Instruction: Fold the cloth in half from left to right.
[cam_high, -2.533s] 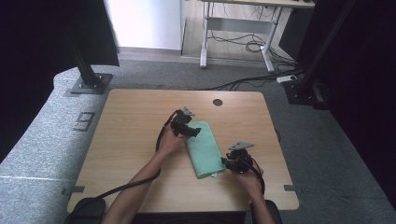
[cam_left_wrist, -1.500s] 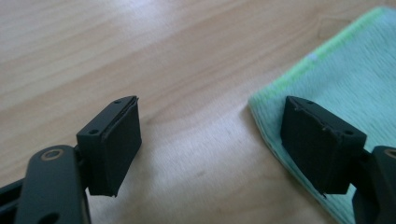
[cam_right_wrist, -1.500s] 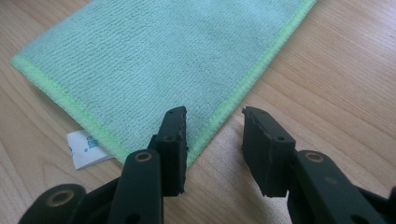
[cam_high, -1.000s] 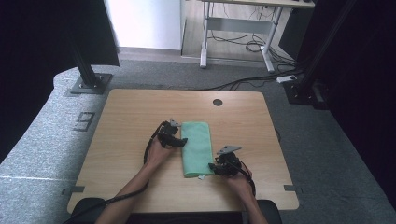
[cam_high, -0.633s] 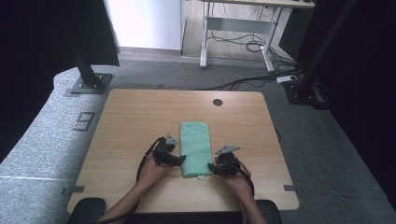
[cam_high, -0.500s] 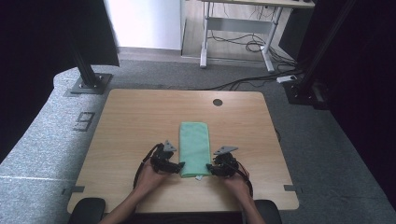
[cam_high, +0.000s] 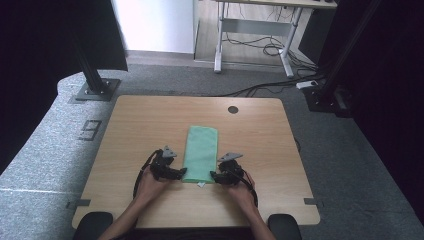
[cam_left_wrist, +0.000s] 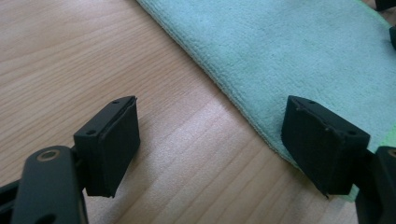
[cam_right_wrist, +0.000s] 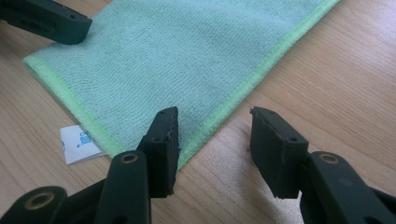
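Counting: 1 green cloth (cam_high: 201, 154) | 2 tongs, left tongs (cam_high: 176, 173) agape, right tongs (cam_high: 216, 176) agape

The left gripper (cam_left_wrist: 210, 149) has its two black jaws wide apart, and nothing is between them except the table and the cloth edge. The left jaw stands over bare wooden table (cam_left_wrist: 70, 60), which has a light grain. The right jaw is over the border of a green microfibre cloth (cam_left_wrist: 289, 51), low and close to it; I cannot tell if it touches. The cloth lies flat and goes from the top to the right side, its long edge running diagonally. At the far upper right corner, small dark parts (cam_left_wrist: 391, 28) come in above the cloth.
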